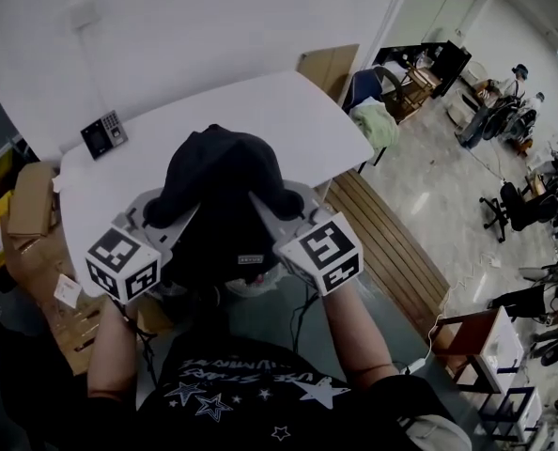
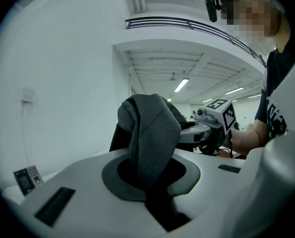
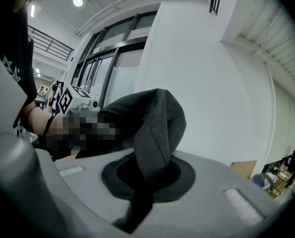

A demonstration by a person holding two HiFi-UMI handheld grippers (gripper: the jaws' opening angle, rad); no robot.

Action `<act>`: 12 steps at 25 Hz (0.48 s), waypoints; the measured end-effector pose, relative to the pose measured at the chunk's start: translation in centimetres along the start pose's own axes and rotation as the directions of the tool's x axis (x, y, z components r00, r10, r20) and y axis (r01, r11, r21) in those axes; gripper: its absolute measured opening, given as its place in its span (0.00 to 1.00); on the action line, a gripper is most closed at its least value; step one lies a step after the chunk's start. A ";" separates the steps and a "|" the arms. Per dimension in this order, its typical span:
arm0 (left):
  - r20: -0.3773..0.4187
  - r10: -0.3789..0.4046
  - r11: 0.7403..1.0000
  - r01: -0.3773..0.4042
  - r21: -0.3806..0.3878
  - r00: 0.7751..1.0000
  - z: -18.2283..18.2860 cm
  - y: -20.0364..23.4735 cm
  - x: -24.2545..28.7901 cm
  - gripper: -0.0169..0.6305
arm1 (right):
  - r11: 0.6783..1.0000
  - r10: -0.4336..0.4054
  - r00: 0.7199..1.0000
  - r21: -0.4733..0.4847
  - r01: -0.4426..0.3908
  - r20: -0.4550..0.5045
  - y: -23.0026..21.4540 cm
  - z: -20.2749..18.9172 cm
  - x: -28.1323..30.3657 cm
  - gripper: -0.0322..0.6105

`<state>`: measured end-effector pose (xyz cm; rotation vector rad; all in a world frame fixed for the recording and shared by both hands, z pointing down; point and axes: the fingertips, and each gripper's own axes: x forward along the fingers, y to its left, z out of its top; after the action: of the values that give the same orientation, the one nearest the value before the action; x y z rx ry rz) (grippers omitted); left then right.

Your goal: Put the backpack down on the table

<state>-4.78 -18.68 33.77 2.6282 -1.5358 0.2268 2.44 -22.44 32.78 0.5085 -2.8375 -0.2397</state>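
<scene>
Backpack (image 1: pixel 218 195): black, soft and rounded on top, of matte woven cloth, with a small label low on its near face. It hangs between the two grippers over the near part of the table (image 1: pixel 288 111); whether its bottom touches the top cannot be seen.

The left gripper (image 1: pixel 155 212) is pinched on a strap (image 2: pixel 150 133), a broad band of coarse grey weave that rises out of the round dark recess between its pale, smooth plastic jaws and folds over in a hump. The right gripper (image 1: pixel 294 205) is clamped the same way on a second strap (image 3: pixel 155 128), which bends into a curved loop above its jaws. Each gripper bears a white cube with black square markers, and a bare forearm reaches back from each to a dark shirt printed with stars.

The table is white, smooth and round-cornered. A small dark keypad (image 1: pixel 103 134) lies near its far left corner. Brown cardboard boxes (image 1: pixel 30 200) are stacked to the table's left, and a slatted wooden bench (image 1: pixel 382 238) runs along its right on a glossy floor.
</scene>
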 end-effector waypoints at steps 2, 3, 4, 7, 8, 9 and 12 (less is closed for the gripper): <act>0.006 -0.010 1.000 0.010 0.002 1.000 0.5 2.1 1.1 0.11 | 1.000 0.001 1.000 -0.007 -0.001 -0.003 -1.4 0.5 1.7 0.08; 0.009 -0.015 1.000 0.015 -0.001 1.000 0.6 3.1 1.6 0.11 | 1.000 0.001 1.000 -0.011 -0.001 -0.007 -2.1 0.7 2.6 0.08; 0.010 -0.021 1.000 0.021 -0.005 1.000 0.7 4.2 2.2 0.11 | 1.000 0.000 1.000 -0.013 0.000 -0.012 -2.8 0.7 3.5 0.08; 0.007 -0.026 1.000 0.027 -0.013 1.000 0.7 7.3 3.7 0.11 | 1.000 -0.008 1.000 -0.003 0.008 -0.025 -5.0 0.5 6.5 0.08; 0.006 -0.026 1.000 0.026 -0.013 1.000 0.8 8.4 4.1 0.11 | 1.000 -0.012 1.000 0.000 0.012 -0.026 -5.7 0.5 7.5 0.08; 0.006 -0.026 1.000 0.026 -0.011 1.000 0.8 9.4 4.5 0.11 | 1.000 -0.015 0.999 0.001 0.015 -0.028 -6.3 0.5 8.4 0.08; 0.007 -0.030 0.999 0.030 -0.010 1.000 0.9 12.4 5.7 0.11 | 1.000 -0.016 0.999 0.006 0.016 -0.034 -7.9 0.6 11.1 0.08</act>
<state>-12.71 -29.78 33.86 2.6445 -1.4941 0.2078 -5.29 -33.72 33.01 0.5321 -2.8026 -0.2227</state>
